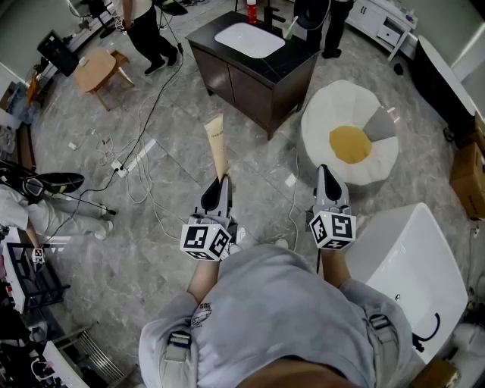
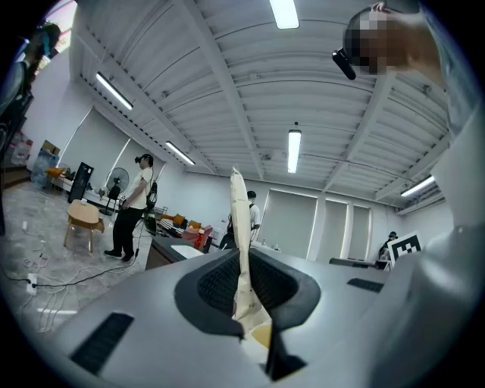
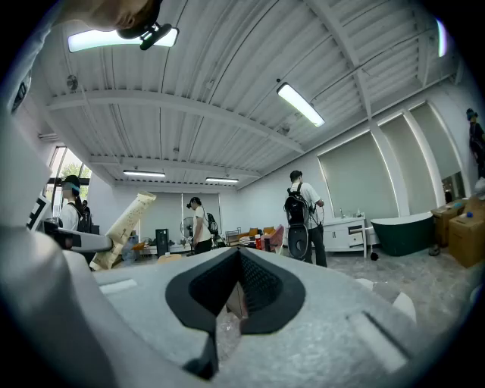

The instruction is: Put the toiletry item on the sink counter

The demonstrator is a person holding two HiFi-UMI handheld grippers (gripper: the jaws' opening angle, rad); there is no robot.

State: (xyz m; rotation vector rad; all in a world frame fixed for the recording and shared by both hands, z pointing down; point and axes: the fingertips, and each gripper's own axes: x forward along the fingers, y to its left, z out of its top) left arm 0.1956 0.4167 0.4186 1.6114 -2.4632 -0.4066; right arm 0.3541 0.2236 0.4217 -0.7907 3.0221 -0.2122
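My left gripper point(image 1: 220, 184) is shut on the bottom end of a beige toiletry tube point(image 1: 217, 144), which sticks out ahead of the jaws over the floor. In the left gripper view the tube point(image 2: 241, 242) stands edge-on between the pads of that gripper point(image 2: 244, 292). The dark sink counter point(image 1: 288, 64) with its white basin stands further ahead, well apart from the tube. My right gripper point(image 1: 323, 173) is level beside the left one, its jaws together with nothing in them. The right gripper view shows this gripper point(image 3: 239, 284) and, off to the left, the tube point(image 3: 125, 227).
A red bottle point(image 1: 251, 11) and a pale green bottle point(image 1: 289, 29) stand on the counter. A white beanbag point(image 1: 333, 114) lies to the right, and a white bathtub point(image 1: 409, 265) is close at my right. Cables point(image 1: 136, 159) trail across the floor on the left. People point(image 1: 148, 30) stand behind the counter.
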